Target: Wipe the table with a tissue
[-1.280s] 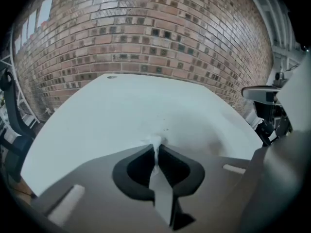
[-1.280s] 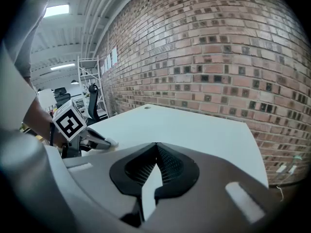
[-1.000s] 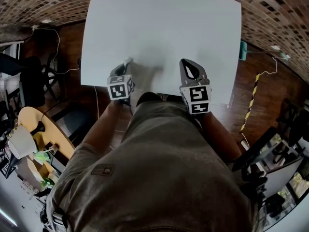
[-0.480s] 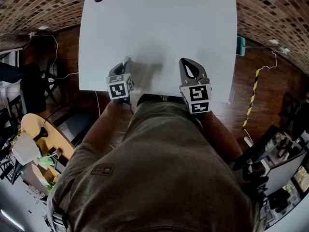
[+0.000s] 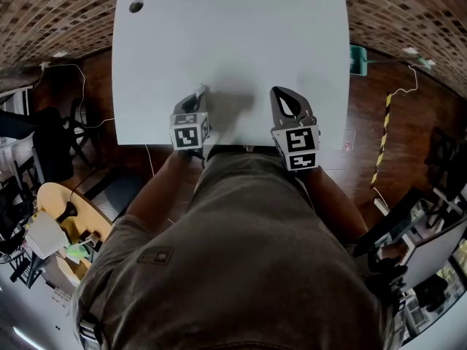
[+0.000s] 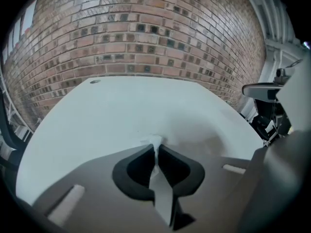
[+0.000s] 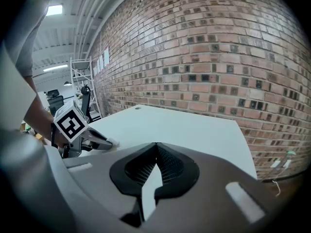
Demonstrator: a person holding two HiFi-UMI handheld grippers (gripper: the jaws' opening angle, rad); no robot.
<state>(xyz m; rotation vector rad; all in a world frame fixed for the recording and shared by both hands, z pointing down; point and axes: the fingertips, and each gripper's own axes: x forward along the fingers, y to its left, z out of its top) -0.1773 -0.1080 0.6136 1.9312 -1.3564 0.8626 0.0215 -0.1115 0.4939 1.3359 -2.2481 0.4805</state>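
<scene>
A white table (image 5: 233, 49) fills the upper middle of the head view, and both grippers hang over its near edge. In the left gripper view my left gripper (image 6: 156, 143) is shut on a small white tissue (image 6: 154, 141), which pokes out past the tips just above the table (image 6: 146, 106). In the head view the left gripper (image 5: 201, 92) sits a little in from that edge. My right gripper (image 5: 280, 93) is beside it to the right; in its own view the right gripper (image 7: 156, 145) is shut with nothing held. That view also shows the left gripper (image 7: 102, 141) with the tissue (image 7: 109, 142) at its tip.
A dark round hole (image 5: 136, 6) marks the table's far left corner. A brick wall (image 6: 146, 38) stands behind the table. Wooden floor with cables (image 5: 80, 57) surrounds it, a teal object (image 5: 357, 58) lies at the right edge, and a round wooden table (image 5: 69, 210) with clutter stands at the lower left.
The left gripper with the tissue has shifted slightly right and further onto the table. The right gripper has stayed put. The head view has tilted, so the table sits lower and more to the left.
</scene>
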